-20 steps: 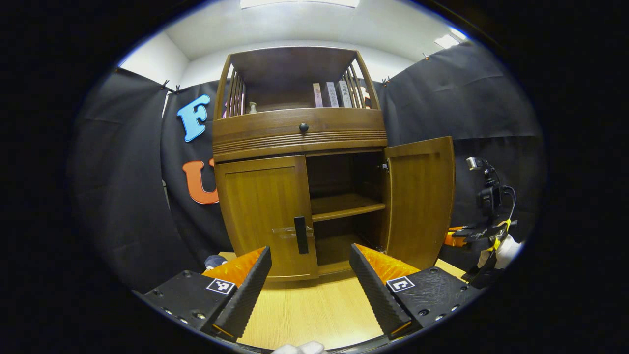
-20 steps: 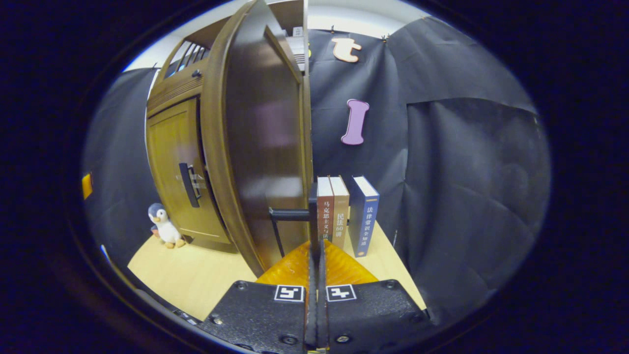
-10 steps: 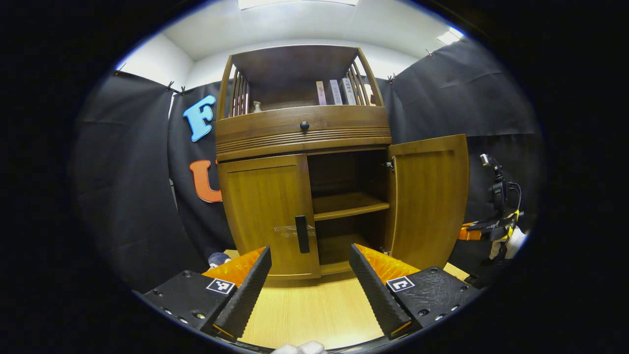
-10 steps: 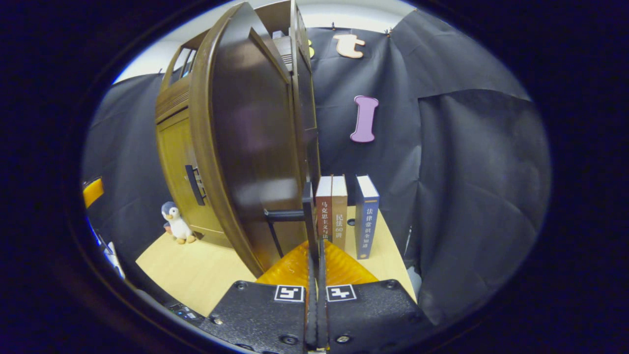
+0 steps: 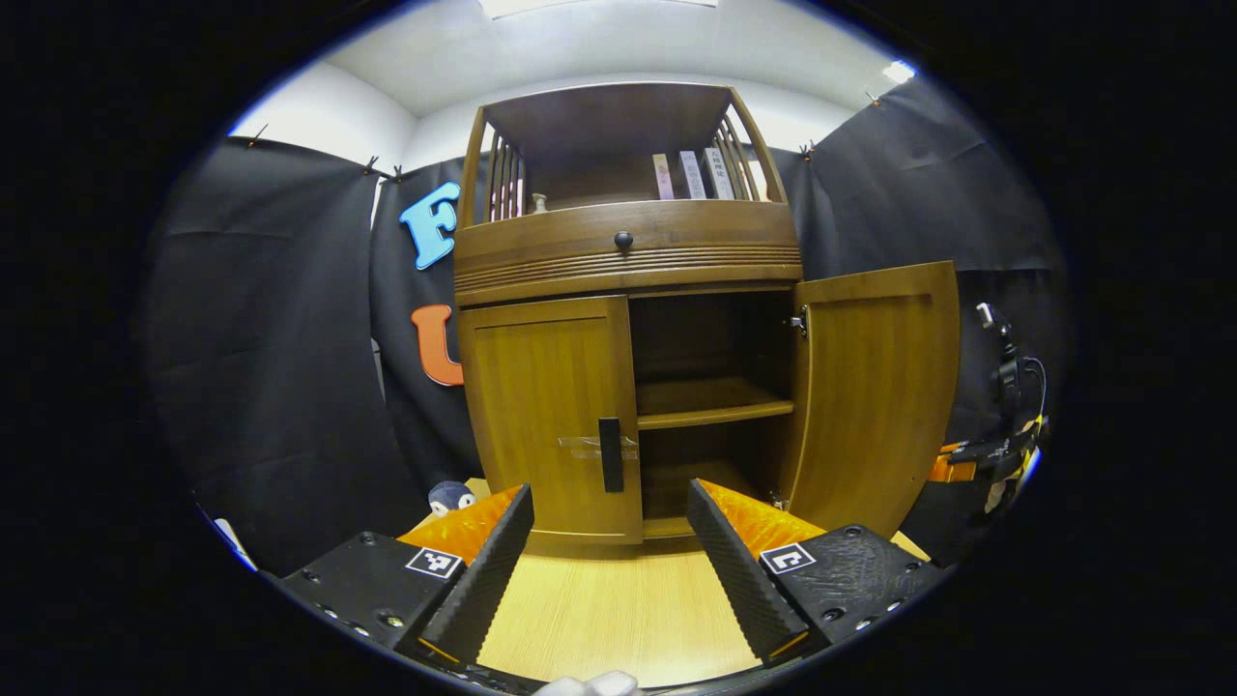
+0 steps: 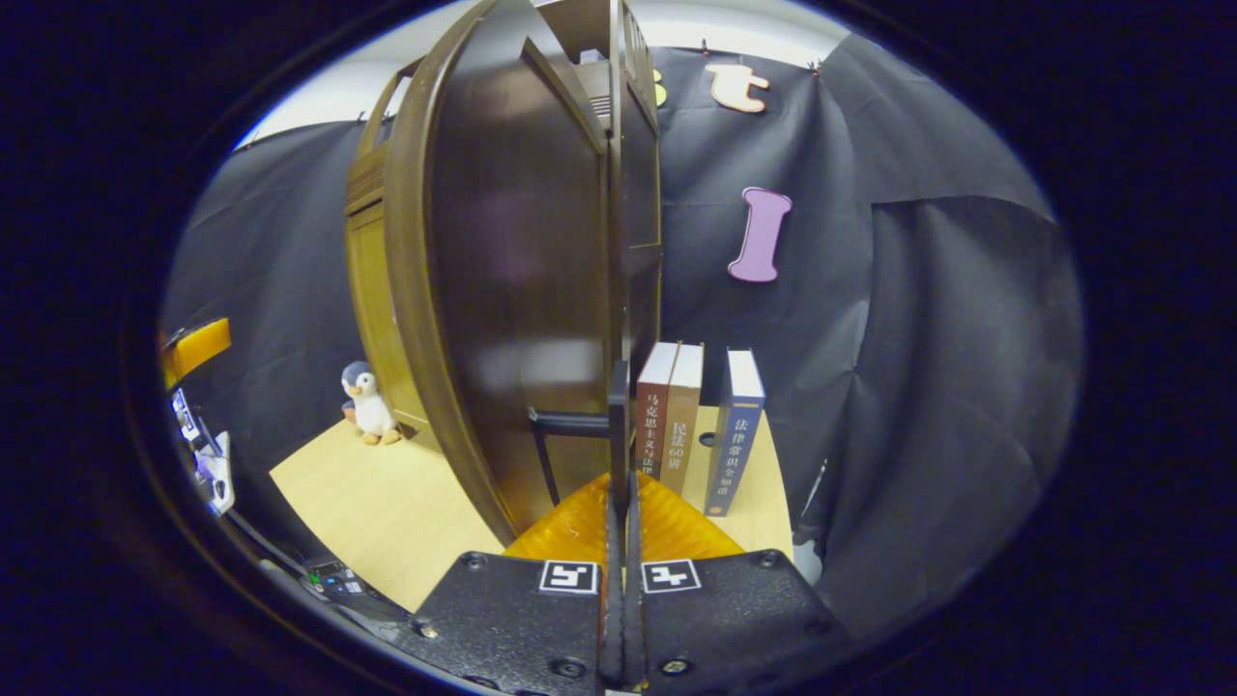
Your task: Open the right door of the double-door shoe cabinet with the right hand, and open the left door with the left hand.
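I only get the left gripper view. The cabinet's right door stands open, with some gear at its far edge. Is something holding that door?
Observer: Yes. In the right gripper view, the right hand-held gripper is shut on the handle of the right door, a dark upright bar.
Operator: Is anything behind that door?
Observer: Three books stand upright on the table past the door's edge, near the cloth wall.
Operator: And that little lump left of the cabinet?
Observer: It is a penguin plush toy, standing upright on the table beside the cabinet.
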Tool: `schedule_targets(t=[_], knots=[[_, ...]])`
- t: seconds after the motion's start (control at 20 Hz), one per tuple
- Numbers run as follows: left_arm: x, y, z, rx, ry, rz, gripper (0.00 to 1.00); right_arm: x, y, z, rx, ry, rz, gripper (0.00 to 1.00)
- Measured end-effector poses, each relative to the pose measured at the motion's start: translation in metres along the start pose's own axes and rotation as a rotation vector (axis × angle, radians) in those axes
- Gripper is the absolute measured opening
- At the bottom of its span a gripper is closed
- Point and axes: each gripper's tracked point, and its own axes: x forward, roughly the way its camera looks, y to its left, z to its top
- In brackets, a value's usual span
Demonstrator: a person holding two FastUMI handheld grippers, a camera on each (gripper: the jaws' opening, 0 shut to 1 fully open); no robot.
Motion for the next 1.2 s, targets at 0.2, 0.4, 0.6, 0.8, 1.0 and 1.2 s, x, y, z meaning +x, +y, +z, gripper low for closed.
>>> schedule_targets(t=[0.2,0.4,0.6,0.8,1.0,1.2], knots=[[0.009,0.002,0.006,-0.008,0.002,-0.003,0.96,-0.009,-0.005,-0.001,0.001,0.003,-0.004,0.10],[0.022,0.017,0.013,0.011,-0.005,-0.018,0.96,-0.031,-0.017,0.003,0.026,0.003,-0.095,0.33],[0.038,0.037,0.016,0.018,-0.014,-0.048,0.96,-0.075,-0.019,0.032,0.117,-0.063,-0.258,0.67],[0.060,0.055,0.019,0.026,-0.028,-0.097,0.96,-0.118,0.022,0.079,0.081,-0.199,-0.335,1.00],[0.082,0.069,0.013,0.027,-0.040,-0.138,1.00,-0.118,0.083,0.096,0.079,-0.268,-0.377,1.00],[0.111,0.076,-0.005,0.039,-0.043,-0.144,0.96,-0.093,0.145,0.076,0.097,-0.247,-0.346,1.00]])
